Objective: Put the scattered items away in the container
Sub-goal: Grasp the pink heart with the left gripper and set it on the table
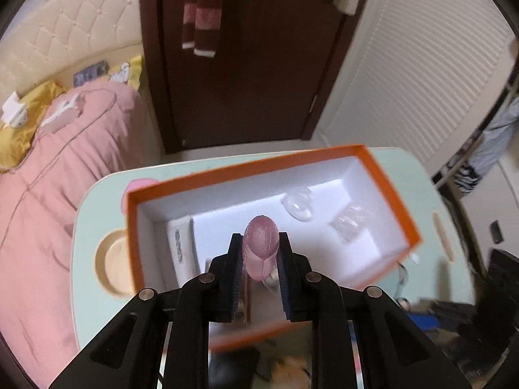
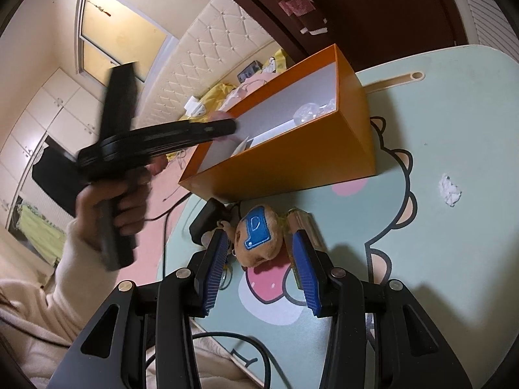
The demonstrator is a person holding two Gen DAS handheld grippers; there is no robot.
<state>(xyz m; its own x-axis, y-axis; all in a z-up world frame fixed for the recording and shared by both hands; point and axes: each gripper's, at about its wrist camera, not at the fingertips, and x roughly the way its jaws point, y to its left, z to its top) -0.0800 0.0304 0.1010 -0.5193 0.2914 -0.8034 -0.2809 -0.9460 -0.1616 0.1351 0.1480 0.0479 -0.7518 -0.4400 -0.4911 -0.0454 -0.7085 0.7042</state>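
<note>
**Pink item over the box, plush toy between open pads**

The left hand-held gripper (image 1: 261, 253) was clamped on a pink oblong item (image 1: 261, 243) above the orange box (image 1: 207, 175). The right hand-held gripper (image 2: 259, 243) stood apart, straddling a brown plush toy (image 2: 258, 240) on the bench (image 2: 438, 129), the box at its 12 o'clock.

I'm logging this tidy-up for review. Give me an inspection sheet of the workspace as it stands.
Surface: pale green cartoon-print table, rounded edge.
Job's things: orange cardboard box with white interior holds clear plastic pieces; brown plush toy with blue patch on the table.
Clutter: crumpled white scrap; small black device.
Tongs: left tongs shut on a pink oval object above the box; right tongs open around the plush.
Cables: black cable at the table's near edge.
Surroundings: pink bedding, dark wooden door.
</note>
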